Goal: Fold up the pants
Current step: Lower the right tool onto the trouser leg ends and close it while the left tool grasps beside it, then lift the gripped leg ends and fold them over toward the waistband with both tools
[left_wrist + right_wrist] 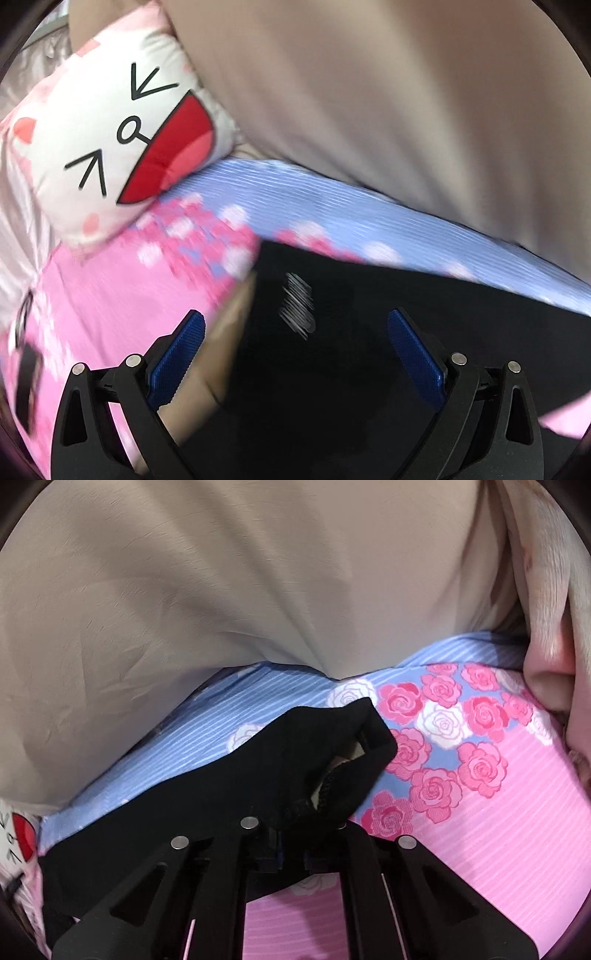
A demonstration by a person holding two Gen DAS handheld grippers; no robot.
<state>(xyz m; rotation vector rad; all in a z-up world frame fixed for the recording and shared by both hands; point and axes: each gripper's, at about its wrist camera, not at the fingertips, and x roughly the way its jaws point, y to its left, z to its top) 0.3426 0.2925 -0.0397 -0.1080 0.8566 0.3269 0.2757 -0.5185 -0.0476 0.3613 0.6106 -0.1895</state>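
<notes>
In the left wrist view, we see a white cushion [110, 147] with a cartoon face at the far left, lying on a bedsheet [122, 288] printed pink and blue with roses. Nearer us, the left gripper [295, 354] has its blue-padded jaws spread wide with nothing between them. It hangs over the black pants [369, 350], which lie on the sheet and fill the near middle and right of this view; the picture is blurred. A beige blanket [369, 92] fills the far right.

In the right wrist view, we see the same beige blanket [184, 572] across the far side, with the bedsheet [498, 812] below it. The pants [221, 786] stretch from the near left to the middle. The right gripper [291, 834] has its jaws pressed together, pinching a bunched edge of the black fabric by the waistband opening.
</notes>
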